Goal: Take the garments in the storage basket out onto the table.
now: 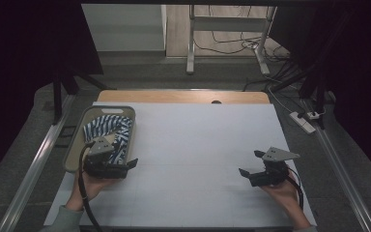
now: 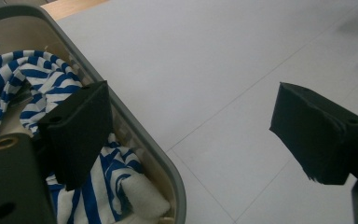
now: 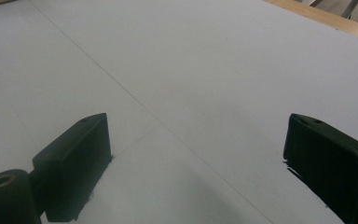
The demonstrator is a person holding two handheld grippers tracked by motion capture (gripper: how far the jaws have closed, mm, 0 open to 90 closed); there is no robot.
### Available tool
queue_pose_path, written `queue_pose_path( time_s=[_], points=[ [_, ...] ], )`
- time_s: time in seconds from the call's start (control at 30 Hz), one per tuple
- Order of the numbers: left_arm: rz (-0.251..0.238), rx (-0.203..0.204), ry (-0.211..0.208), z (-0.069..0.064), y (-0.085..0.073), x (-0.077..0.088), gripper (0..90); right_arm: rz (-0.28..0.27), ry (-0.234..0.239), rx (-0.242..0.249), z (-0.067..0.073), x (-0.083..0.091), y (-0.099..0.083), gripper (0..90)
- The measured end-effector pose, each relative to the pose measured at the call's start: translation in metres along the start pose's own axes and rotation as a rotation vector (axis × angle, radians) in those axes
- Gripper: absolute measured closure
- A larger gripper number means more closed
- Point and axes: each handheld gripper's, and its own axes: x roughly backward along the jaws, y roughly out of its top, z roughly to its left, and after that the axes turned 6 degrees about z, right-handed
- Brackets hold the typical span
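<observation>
A blue-and-white striped cloth (image 1: 107, 128) lies bunched in a beige basket (image 1: 75, 145) at the left of the white table (image 1: 198, 140). My left gripper (image 1: 125, 154) stands open at the basket's near right corner. In the left gripper view the left gripper (image 2: 196, 135) straddles the basket rim (image 2: 137, 140), with one jaw over the striped cloth (image 2: 37, 79) and the other over the table. Nothing is between the jaws. My right gripper (image 1: 251, 163) stands open and empty near the table's right front. In the right gripper view the right gripper (image 3: 200, 158) hangs over bare white table (image 3: 205, 70).
A wooden strip (image 1: 183, 95) edges the table's far side. Behind it on the floor stand metal frame legs (image 1: 191, 53) with cables. A power strip (image 1: 303, 122) lies on the floor at the right. Dark curtains hang on both sides.
</observation>
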Motion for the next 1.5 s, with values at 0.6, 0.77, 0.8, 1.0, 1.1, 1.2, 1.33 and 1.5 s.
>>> queue_pose_path(
  time_s=[0.6,0.77,0.8,1.0,1.1,1.2,1.33,1.5],
  points=[
    [0.013,0.005,-0.007,0.004,0.013,-0.002,13.4,0.018,0.002,0.003,0.0,-0.003,-0.001,7.2],
    [0.016,0.003,-0.005,0.006,0.016,-0.002,13.4,0.017,0.001,0.001,-0.001,-0.003,-0.001,7.2],
    [0.016,0.002,-0.004,0.006,0.016,-0.002,13.4,0.019,0.001,0.002,-0.001,-0.003,-0.001,7.2],
    [0.017,0.0,0.001,0.012,0.025,-0.004,13.4,0.022,-0.002,0.005,-0.001,-0.004,-0.001,7.2],
    [0.016,-0.001,0.002,0.014,0.028,-0.006,13.4,0.023,-0.002,0.003,-0.001,-0.004,-0.001,7.2],
    [0.018,0.008,0.001,0.017,0.031,-0.009,13.3,0.024,-0.001,0.003,-0.001,-0.004,-0.002,7.2],
    [0.021,0.016,0.003,0.021,0.03,-0.011,13.3,0.027,-0.001,0.004,-0.001,-0.004,-0.002,7.2],
    [0.018,0.03,0.003,0.028,0.031,-0.01,13.3,0.029,-0.002,0.007,-0.001,-0.005,-0.002,7.2]
  ],
)
